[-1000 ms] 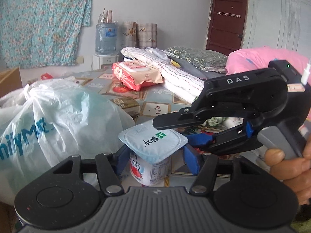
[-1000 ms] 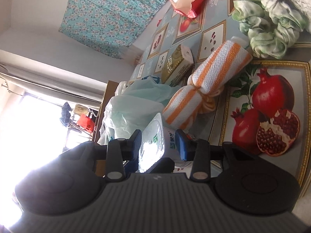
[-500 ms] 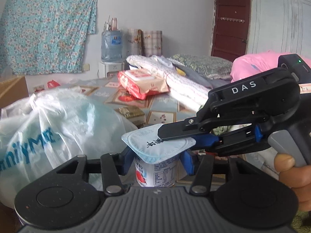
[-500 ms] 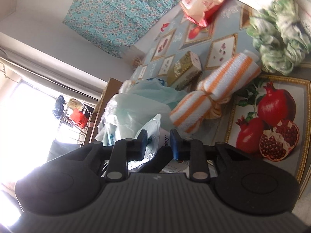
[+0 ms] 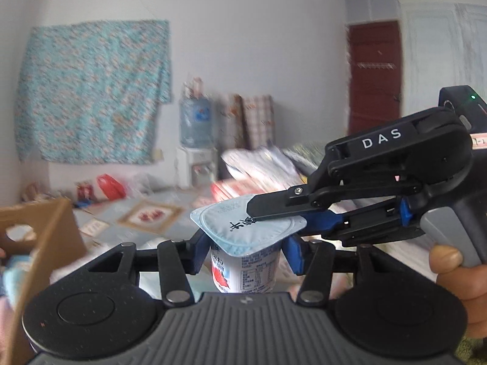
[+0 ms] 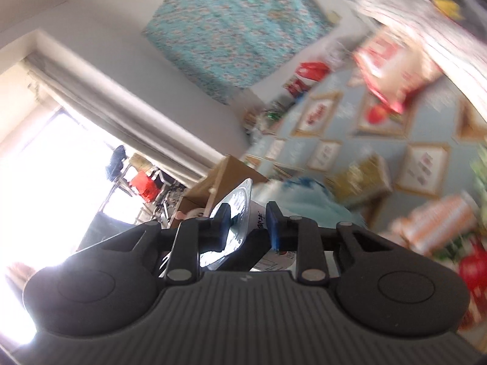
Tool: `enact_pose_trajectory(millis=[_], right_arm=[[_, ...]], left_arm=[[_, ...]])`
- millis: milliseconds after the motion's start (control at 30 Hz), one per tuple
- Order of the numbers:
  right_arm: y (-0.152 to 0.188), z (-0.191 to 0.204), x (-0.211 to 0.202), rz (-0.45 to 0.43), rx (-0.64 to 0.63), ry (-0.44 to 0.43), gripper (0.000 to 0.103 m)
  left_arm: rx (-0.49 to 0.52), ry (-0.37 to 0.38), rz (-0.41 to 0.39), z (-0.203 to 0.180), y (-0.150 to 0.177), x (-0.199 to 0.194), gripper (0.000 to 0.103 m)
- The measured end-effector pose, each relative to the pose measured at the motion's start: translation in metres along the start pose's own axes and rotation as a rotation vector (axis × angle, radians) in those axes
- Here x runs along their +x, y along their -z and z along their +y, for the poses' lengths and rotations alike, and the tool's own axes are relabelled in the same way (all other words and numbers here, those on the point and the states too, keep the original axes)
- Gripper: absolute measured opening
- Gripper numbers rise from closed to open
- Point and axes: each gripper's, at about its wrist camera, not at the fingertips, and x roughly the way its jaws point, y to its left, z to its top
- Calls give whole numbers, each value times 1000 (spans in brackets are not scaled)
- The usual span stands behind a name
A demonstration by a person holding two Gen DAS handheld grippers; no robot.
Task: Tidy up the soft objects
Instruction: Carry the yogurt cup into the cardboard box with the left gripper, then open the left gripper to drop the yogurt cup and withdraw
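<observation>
The yogurt cup (image 5: 246, 266) stood upright between the blue pads of the left gripper (image 5: 245, 252), which pressed on its sides just under the rim, holding it clear of the patterned cloth (image 5: 158, 210) below. Its pale blue foil lid (image 5: 243, 228) was pinched at one corner by the right gripper (image 5: 275, 217), which reached in from the right, one finger over the lid and one under it. A hand (image 5: 456, 269) gripped that tool's handle, a finger on the grey trigger.

The left wrist view alone showed a cardboard box (image 5: 45, 237) at the left edge, a water jug (image 5: 194, 123) and a dark red door (image 5: 374, 76). The right wrist view, rolled sideways and blurred, showed the lid (image 6: 234, 213) edge-on between the right gripper (image 6: 248, 222) pads, plus a bright window (image 6: 54, 158).
</observation>
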Motion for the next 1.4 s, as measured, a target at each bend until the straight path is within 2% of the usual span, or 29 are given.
enact_pose_trajectory(millis=[167, 333, 500, 667, 800, 1000, 1133, 1200, 1233, 1400], right_arm=[[-17, 48, 36, 65, -90, -82, 25], [-16, 108, 97, 204, -167, -187, 26], [12, 169, 181, 415, -204, -264, 27], [67, 209, 271, 629, -207, -259, 30], [107, 204, 332, 771, -116, -211, 30], [143, 186, 383, 877, 10, -149, 30], [158, 181, 398, 905, 21, -119, 30], [165, 175, 402, 932, 57, -113, 31], [167, 174, 403, 935, 69, -116, 31], [173, 176, 403, 939, 56, -114, 31]], left_arm=[[-31, -143, -42, 25, -23, -23, 53], [-78, -331, -33, 67, -39, -58, 53], [-145, -488, 50, 131, -37, -97, 53], [-230, -593, 209, 204, -16, -115, 53], [-275, -628, 329, 246, 9, -114, 53], [-304, -640, 450, 282, 35, -120, 53], [-346, -637, 457, 289, 41, -131, 70], [-342, -643, 428, 290, 40, -133, 72], [-336, -648, 441, 290, 39, -133, 72], [-327, -647, 426, 285, 38, -134, 75]])
